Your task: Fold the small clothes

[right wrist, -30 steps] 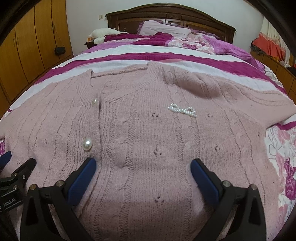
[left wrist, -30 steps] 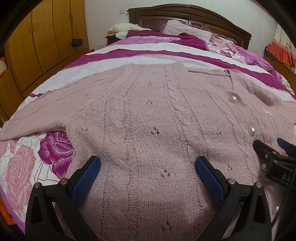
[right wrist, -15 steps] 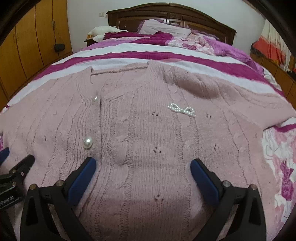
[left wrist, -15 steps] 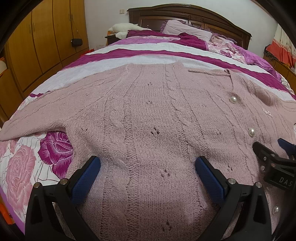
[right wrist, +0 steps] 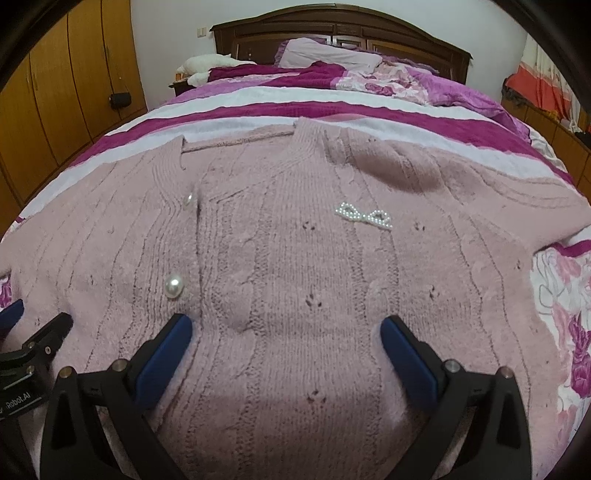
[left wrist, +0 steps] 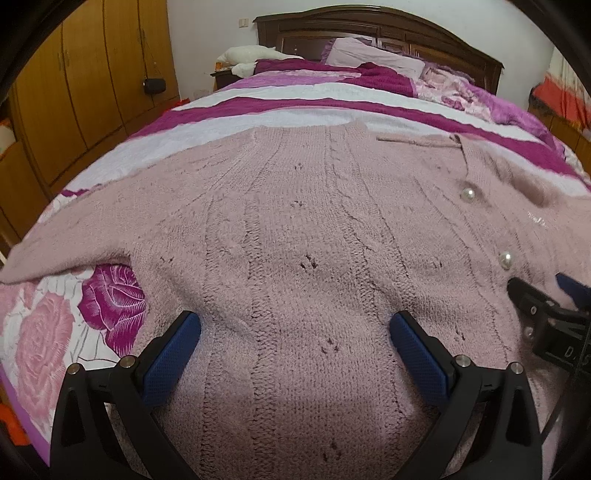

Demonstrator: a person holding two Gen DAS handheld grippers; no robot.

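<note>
A pink knitted cardigan (left wrist: 295,236) lies spread flat, front up, on the bed; it also fills the right wrist view (right wrist: 295,258). It has pearl buttons (right wrist: 174,286) and a pearl bow (right wrist: 364,215) on the chest. My left gripper (left wrist: 293,332) is open, its blue pads over the cardigan's left half near the hem. My right gripper (right wrist: 286,336) is open over the right half near the hem. Each gripper shows at the edge of the other's view, the right one in the left wrist view (left wrist: 546,314). Neither holds cloth.
The bed has a floral and purple-striped cover (left wrist: 66,332), with pillows (right wrist: 328,55) and a dark wooden headboard (left wrist: 376,26) at the far end. Wooden wardrobes (left wrist: 74,85) stand along the left. A low cabinet (right wrist: 554,122) runs along the right.
Both grippers have shifted only slightly over the cardigan; the right one has drifted a little to the left and lower. Both stay open.
</note>
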